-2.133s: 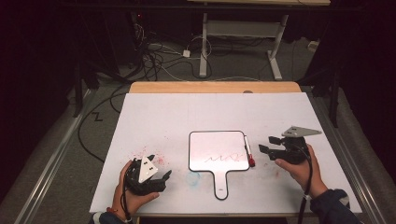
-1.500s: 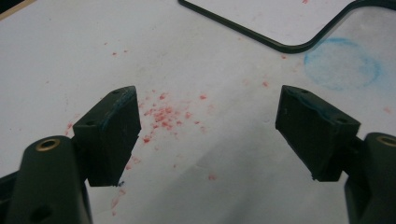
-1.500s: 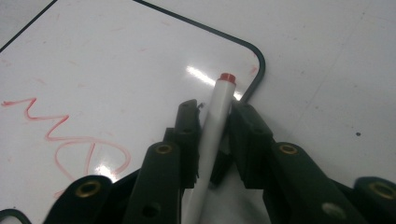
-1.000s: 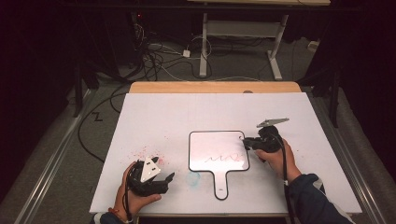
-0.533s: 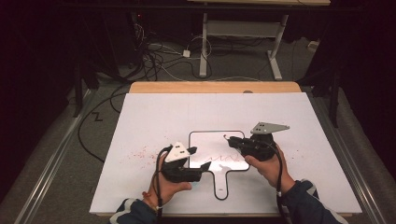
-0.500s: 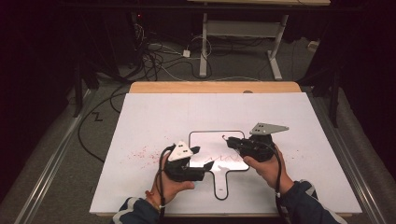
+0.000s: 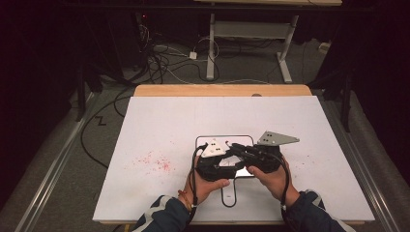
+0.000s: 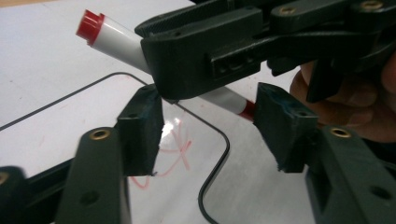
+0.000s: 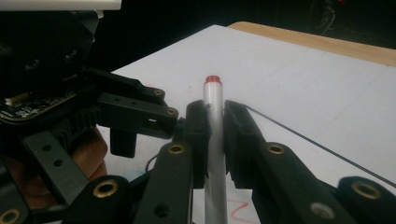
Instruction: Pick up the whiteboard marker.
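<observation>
A white sheet covers nearly the whole table, leaving a strip of bare wood along the far edge. Near the middle of the sheet's near edge lies a small whiteboard with a black rim and a handle pointing toward the person; the two hands and grippers hide most of it, so only its far edge and handle loop are plain from above. A scatter of red specks marks the sheet to the left of it.

Both grippers meet over the board. The right gripper has its jaws clamped on a white marker with a red cap, held above the board and clear of it; the lower end of the barrel is cut off at the bottom of the right gripper view. The left gripper has its jaws spread apart, one on each side of the marker's far end, neither visibly touching it. Beneath them a red scribble shows on the board, partly hidden by one jaw and by glare.
</observation>
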The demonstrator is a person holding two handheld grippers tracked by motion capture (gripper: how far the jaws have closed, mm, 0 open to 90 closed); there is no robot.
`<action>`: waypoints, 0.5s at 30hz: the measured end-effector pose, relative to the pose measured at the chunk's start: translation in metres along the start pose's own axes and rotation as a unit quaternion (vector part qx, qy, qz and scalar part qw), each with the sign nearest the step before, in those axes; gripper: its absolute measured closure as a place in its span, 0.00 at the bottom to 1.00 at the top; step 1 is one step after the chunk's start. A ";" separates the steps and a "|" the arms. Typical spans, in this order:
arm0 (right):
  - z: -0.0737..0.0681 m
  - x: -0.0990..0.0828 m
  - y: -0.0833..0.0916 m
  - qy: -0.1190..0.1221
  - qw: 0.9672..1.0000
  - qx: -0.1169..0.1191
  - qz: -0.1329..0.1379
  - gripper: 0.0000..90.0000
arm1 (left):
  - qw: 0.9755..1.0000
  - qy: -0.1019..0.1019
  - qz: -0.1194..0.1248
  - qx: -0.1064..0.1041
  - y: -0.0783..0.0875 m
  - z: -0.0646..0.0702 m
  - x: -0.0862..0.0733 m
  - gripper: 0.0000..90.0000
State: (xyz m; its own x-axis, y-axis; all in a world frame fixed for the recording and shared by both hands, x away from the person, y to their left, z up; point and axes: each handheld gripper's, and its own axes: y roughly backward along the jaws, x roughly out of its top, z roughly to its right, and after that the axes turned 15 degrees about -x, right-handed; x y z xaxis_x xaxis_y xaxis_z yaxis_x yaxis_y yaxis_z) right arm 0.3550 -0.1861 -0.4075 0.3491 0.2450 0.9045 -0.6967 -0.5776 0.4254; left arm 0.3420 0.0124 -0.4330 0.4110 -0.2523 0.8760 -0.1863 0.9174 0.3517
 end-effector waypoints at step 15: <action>-0.002 -0.002 0.001 0.005 1.000 0.005 0.008 0.89 | 0.998 -0.039 -0.021 0.044 0.002 -0.008 -0.001 0.85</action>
State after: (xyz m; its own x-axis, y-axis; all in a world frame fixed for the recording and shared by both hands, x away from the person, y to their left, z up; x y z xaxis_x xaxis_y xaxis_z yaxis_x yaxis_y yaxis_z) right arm 0.3521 -0.1857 -0.4082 0.3316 0.2442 0.9113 -0.6952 -0.5898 0.4110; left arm 0.3482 0.0163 -0.4354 0.3502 -0.3168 0.8815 -0.2484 0.8760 0.4135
